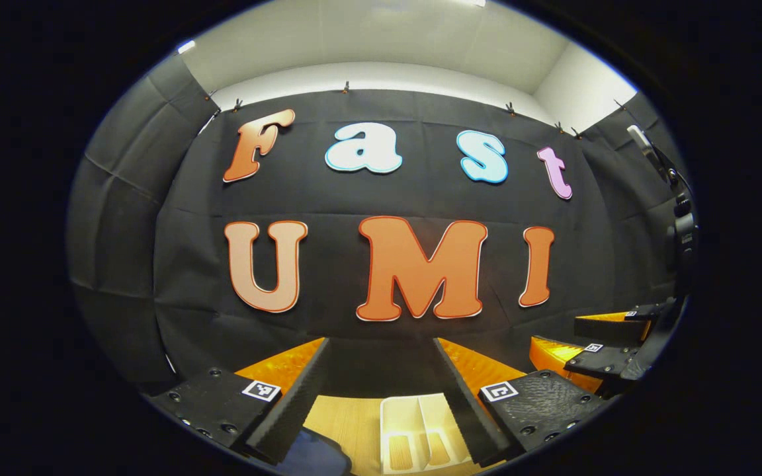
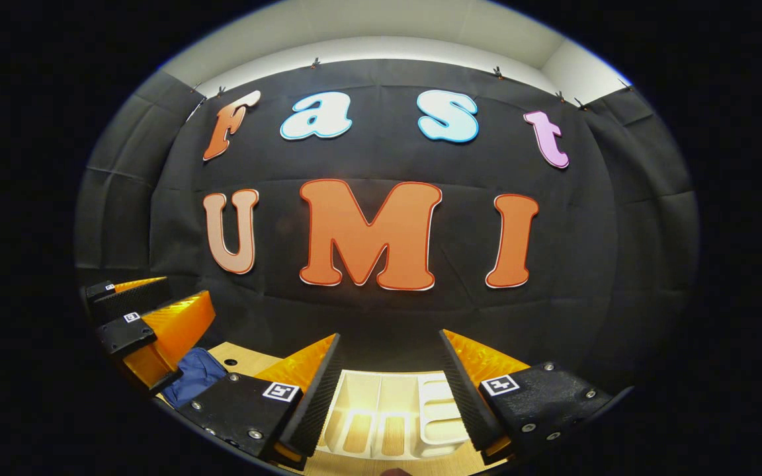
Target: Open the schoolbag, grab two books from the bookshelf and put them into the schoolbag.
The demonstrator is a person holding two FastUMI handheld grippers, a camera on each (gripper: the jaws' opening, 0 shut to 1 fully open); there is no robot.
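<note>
Both my tongs are raised and face the booth's black cloth wall, above a light wooden desk (image 2: 239,357).

In the left gripper view, my left tongs (image 1: 381,390) sit at the bottom centre, spread wide and holding nothing. At the bottom edge, left of centre, a scrap of dark blue fabric shows: I take it to be the bag (image 1: 311,456), and I cannot tell whether it is open. Just right of it stands a white slotted rack (image 1: 417,430), which I judge to be the bookshelf; no books are visible in it. At the lower right of that frame my right tongs appear from the side.

In the right gripper view, my left tongs hang at the lower left, with the blue bag (image 2: 192,377) just beneath them. My right tongs (image 2: 387,377) are at the bottom centre, also wide open and empty, with the rack (image 2: 391,413) showing between the fingers.

Risks, as I judge them: the bag sits at the very edge of both views, so reaching down for it nearly blind could miss the zipper or shove the bag. The tongs are near each other and could collide.
</note>
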